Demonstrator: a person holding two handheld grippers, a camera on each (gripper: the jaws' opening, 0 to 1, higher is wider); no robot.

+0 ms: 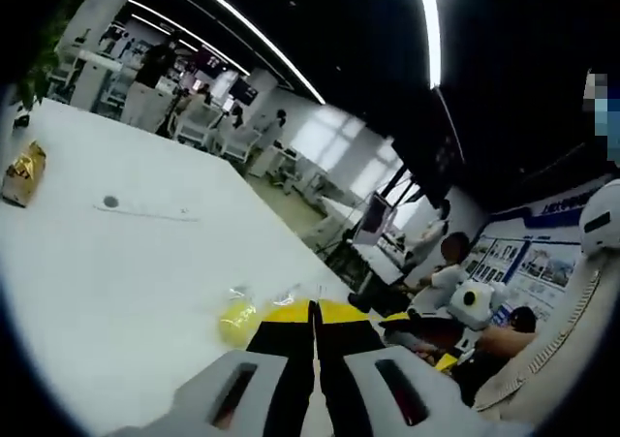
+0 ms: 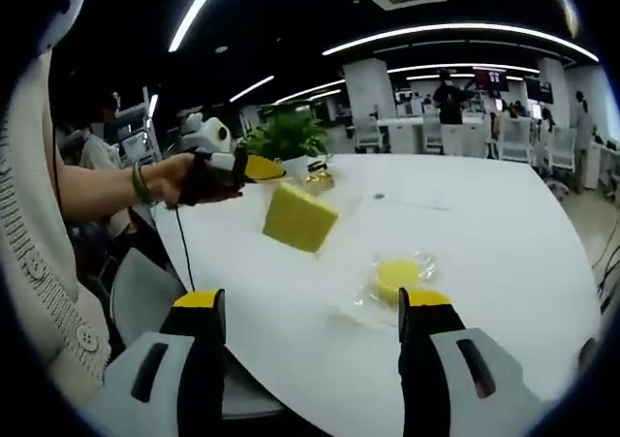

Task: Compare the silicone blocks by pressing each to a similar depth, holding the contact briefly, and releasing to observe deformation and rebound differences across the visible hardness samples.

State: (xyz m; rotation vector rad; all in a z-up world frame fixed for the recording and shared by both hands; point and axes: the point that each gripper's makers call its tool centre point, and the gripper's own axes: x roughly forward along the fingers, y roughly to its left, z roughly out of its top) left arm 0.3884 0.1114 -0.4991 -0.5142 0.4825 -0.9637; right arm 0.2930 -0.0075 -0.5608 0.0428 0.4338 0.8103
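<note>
A smooth yellow block (image 2: 300, 217), square-edged and slab-shaped, is held up over the white table (image 2: 484, 234) by the left gripper (image 2: 237, 171), whose jaws are pressed together on it. In the left gripper view, those black, yellow-tipped jaws (image 1: 313, 313) meet with no gap. A second, round yellow block (image 2: 399, 274) lies in crinkled clear wrap on the table. The right gripper (image 2: 312, 311) is spread wide, holding nothing. A gold foil packet (image 1: 23, 172) lies further off. No writing can be read.
</note>
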